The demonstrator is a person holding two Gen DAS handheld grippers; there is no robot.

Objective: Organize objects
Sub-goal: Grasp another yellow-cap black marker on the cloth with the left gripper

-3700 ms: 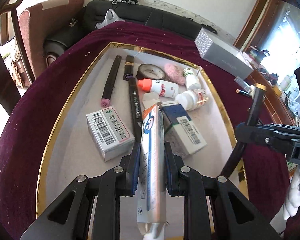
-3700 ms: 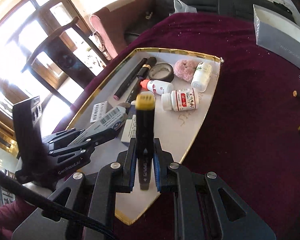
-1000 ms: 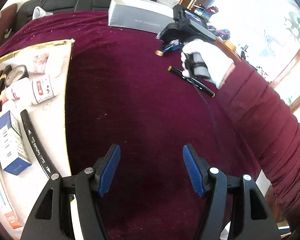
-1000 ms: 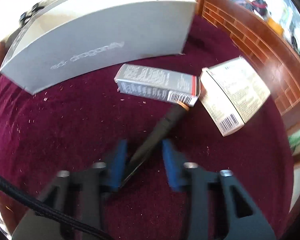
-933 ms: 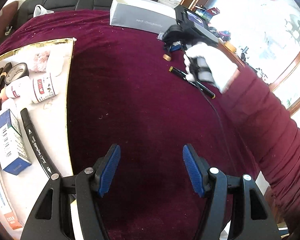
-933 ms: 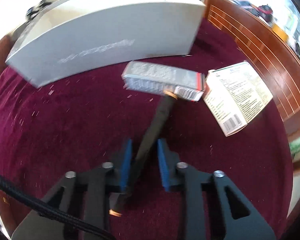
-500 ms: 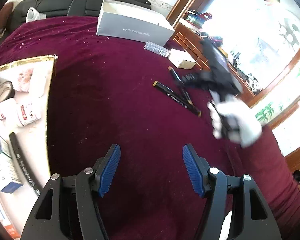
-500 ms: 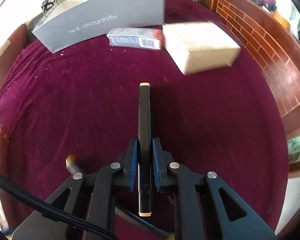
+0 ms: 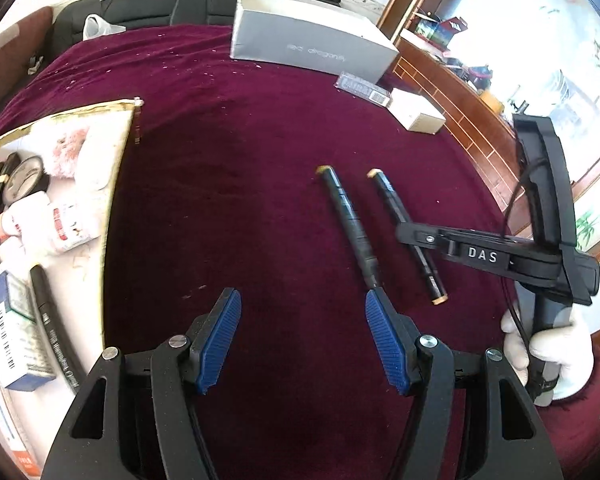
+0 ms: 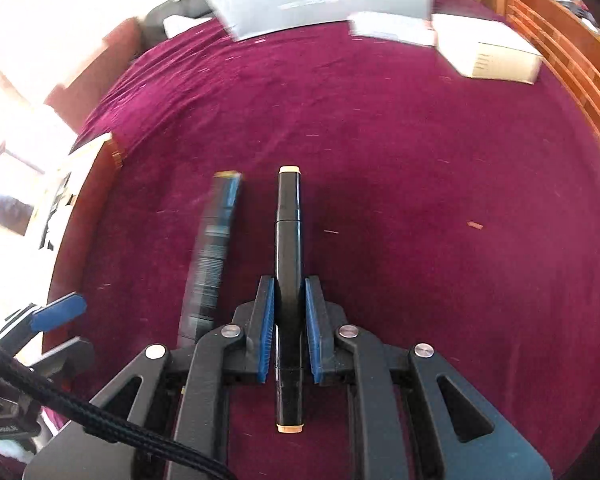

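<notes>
In the right wrist view my right gripper [image 10: 289, 308] is shut on a black marker [image 10: 288, 240] with cream end caps, gripped near its middle and pointing away from me. A second black marker [image 10: 216, 248] lies on the maroon cloth just left of it. The left wrist view shows both: the loose marker [image 9: 350, 220] on the cloth and the held marker [image 9: 392, 200] in the right gripper [image 9: 410, 236], with a white-gloved hand [image 9: 548, 344] on its handle. My left gripper [image 9: 302, 320] hangs open over bare cloth with nothing between its blue pads [image 9: 220, 340].
A gold-rimmed tray [image 9: 118, 176] at the left holds several bottles, boxes and pens. A long grey box [image 9: 308, 46], a small silver carton [image 9: 364, 90] and a cream box [image 9: 418, 114] sit at the far side. A wooden ledge [image 9: 472, 128] borders the right.
My right gripper closed on the marker beside the cartons and carried it back across the cloth, next to the other marker. The left gripper drifted away from the tray and stayed open.
</notes>
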